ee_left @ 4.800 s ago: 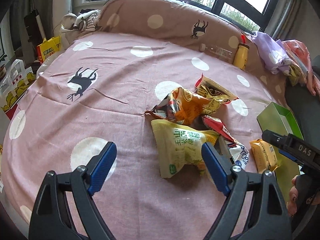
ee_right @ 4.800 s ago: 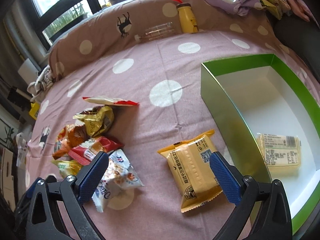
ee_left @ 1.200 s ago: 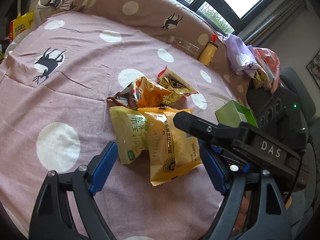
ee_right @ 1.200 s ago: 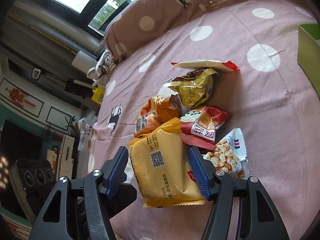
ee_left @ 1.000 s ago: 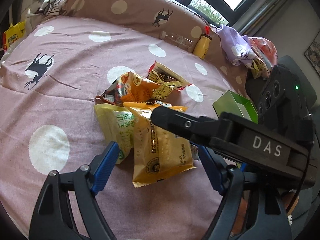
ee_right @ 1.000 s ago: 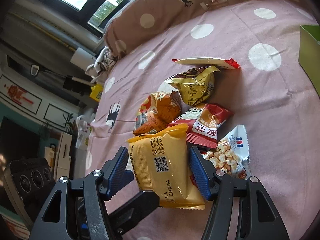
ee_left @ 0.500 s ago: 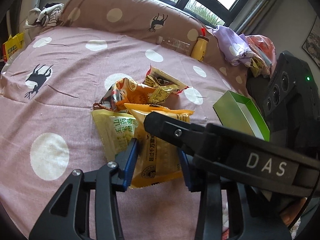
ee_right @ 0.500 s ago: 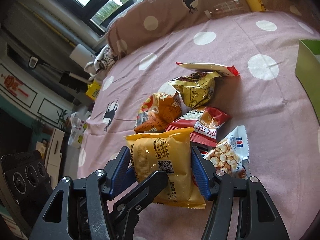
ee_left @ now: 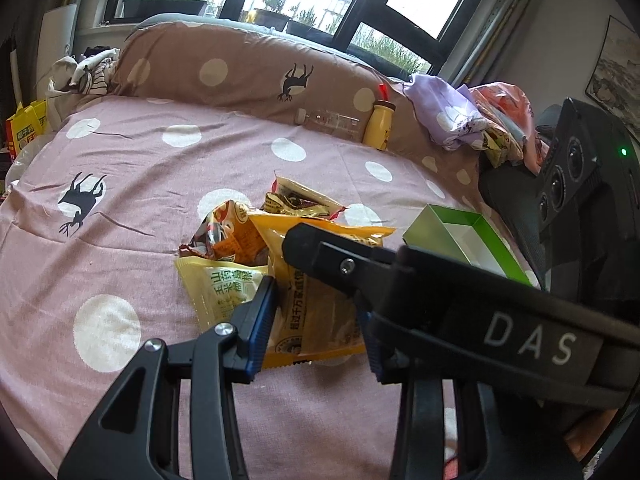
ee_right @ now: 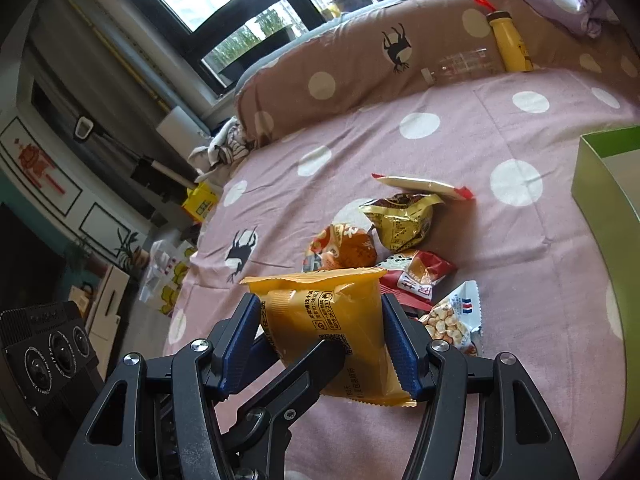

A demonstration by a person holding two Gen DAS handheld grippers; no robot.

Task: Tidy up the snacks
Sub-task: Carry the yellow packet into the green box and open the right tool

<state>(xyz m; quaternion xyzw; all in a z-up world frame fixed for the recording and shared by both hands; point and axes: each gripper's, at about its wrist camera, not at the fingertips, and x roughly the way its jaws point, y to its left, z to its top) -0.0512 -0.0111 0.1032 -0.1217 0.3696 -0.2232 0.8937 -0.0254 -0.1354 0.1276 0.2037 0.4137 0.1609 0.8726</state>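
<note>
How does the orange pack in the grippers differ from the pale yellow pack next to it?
The orange pack is clamped between both grippers' blue pads, raised off the sheet; the pale yellow pack lies flat on the sheet, ungripped. The orange pack is deep orange with dark print; the pale yellow pack carries green lettering. Both are sealed pillow-style snack packs.

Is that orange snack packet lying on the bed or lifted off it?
Lifted. The orange packet is pinched between the blue pads of the right tongs and the left tongs, hanging above the pink bedspread.

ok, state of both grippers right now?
Left gripper: shut on the orange packet.
Right gripper: shut on the same packet, from the other side.
</note>
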